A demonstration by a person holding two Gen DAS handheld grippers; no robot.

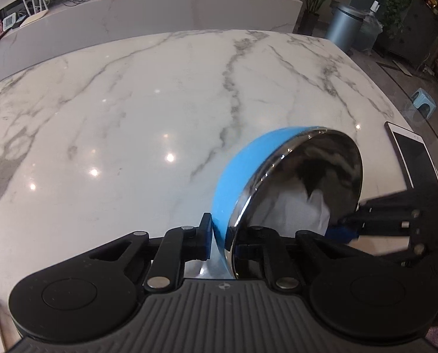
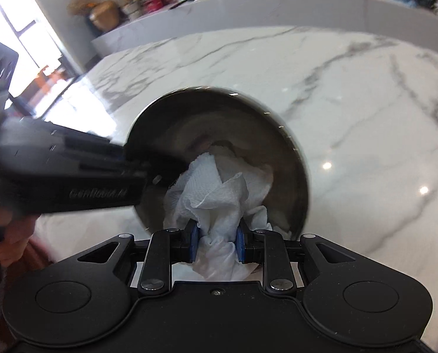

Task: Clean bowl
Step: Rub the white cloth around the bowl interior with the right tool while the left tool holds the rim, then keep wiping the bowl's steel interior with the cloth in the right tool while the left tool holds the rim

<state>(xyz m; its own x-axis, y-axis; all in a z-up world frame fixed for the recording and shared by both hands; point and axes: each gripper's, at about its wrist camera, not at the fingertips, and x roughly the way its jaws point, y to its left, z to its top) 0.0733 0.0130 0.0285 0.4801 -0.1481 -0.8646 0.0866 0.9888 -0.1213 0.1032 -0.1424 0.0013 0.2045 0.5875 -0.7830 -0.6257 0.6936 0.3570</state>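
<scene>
Wiping the tilted bowl

The bowl (image 1: 295, 182) is held on edge above the marble counter (image 1: 130, 103); your left gripper (image 1: 223, 241) clamps its rim, and straight ahead your right gripper (image 2: 216, 239), pinching the paper towel (image 2: 219, 191), presses into its open side.

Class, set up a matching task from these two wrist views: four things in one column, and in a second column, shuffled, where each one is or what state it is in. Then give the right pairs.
Column one
1. bowl
2. paper towel
3. tablet
4. left gripper

Column two
A. lying flat on the marble table, screen dark
B. crumpled, pinched between blue pads, pressed into the steel interior
C. shut on the bowl's rim
D. tilted on edge, blue outside, shiny inside

Pairs: 1-D, 2-B, 3-A, 4-C. The right gripper is what pinches the towel.
</scene>
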